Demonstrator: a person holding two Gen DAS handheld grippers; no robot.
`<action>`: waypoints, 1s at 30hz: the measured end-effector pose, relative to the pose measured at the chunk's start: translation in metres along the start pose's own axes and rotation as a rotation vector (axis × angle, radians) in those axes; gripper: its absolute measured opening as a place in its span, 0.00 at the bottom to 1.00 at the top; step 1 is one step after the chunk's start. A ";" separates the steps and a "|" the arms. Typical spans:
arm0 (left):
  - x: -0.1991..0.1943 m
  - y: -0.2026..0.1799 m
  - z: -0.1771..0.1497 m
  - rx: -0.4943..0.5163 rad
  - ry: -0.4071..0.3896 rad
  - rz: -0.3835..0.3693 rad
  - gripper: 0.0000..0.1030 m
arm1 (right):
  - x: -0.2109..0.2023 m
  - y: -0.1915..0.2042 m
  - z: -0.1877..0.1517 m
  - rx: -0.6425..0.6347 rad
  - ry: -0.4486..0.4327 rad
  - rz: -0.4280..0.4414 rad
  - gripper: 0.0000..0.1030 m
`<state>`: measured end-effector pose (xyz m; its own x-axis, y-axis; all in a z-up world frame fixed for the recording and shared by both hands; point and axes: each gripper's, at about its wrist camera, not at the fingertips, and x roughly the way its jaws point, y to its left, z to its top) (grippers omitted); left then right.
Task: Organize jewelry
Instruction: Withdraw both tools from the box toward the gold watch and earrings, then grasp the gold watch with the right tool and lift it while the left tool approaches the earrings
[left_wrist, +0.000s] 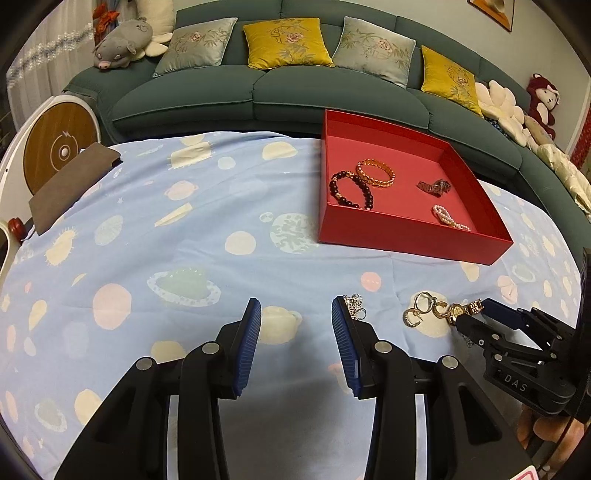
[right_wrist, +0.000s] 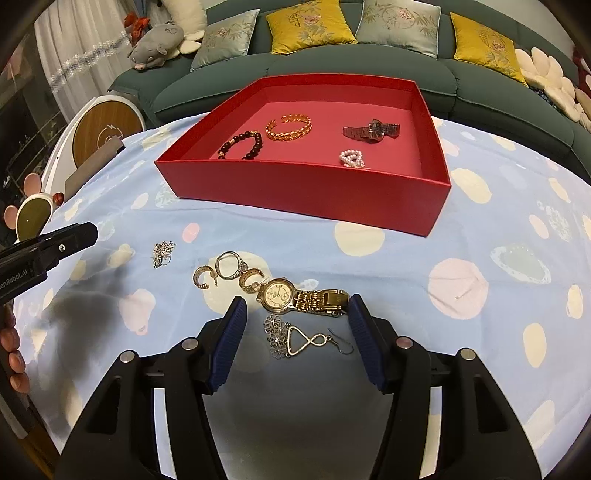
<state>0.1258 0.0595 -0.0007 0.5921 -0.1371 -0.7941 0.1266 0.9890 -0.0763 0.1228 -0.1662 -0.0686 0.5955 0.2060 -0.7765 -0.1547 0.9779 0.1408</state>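
Note:
A red box (right_wrist: 295, 184) on the blue planet-print cloth holds a dark bead bracelet (right_wrist: 243, 146), a gold bangle (right_wrist: 290, 127), a dark watch (right_wrist: 371, 131) and a pearl bracelet (right_wrist: 352, 158). In front of it lie a gold watch (right_wrist: 295, 295), gold hoop earrings with a ring (right_wrist: 225, 269), a silver flower earring (right_wrist: 164, 253) and a silver infinity earring (right_wrist: 295, 341). My right gripper (right_wrist: 297, 301) is open, its fingertips either side of the gold watch. My left gripper (left_wrist: 295, 306) is open over bare cloth, with the flower earring (left_wrist: 354, 304) just outside its right finger.
A green sofa (left_wrist: 258, 92) with cushions and soft toys runs behind the table. At the left edge sit a brown pad (left_wrist: 70, 184) and a round white device with a wooden face (left_wrist: 59, 147). A person's fingers (right_wrist: 14, 354) show at the far left.

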 end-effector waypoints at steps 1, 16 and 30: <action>0.000 0.000 0.000 0.003 0.000 -0.001 0.37 | 0.002 -0.001 0.001 0.001 0.003 0.000 0.48; 0.009 -0.006 -0.005 0.028 0.031 -0.001 0.37 | -0.008 0.006 0.002 -0.067 -0.037 -0.029 0.61; 0.015 0.003 -0.003 0.008 0.048 -0.009 0.37 | 0.009 0.005 0.001 -0.204 0.005 0.035 0.51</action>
<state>0.1321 0.0608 -0.0146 0.5524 -0.1431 -0.8212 0.1383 0.9872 -0.0790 0.1286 -0.1598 -0.0743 0.5834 0.2390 -0.7762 -0.3319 0.9424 0.0407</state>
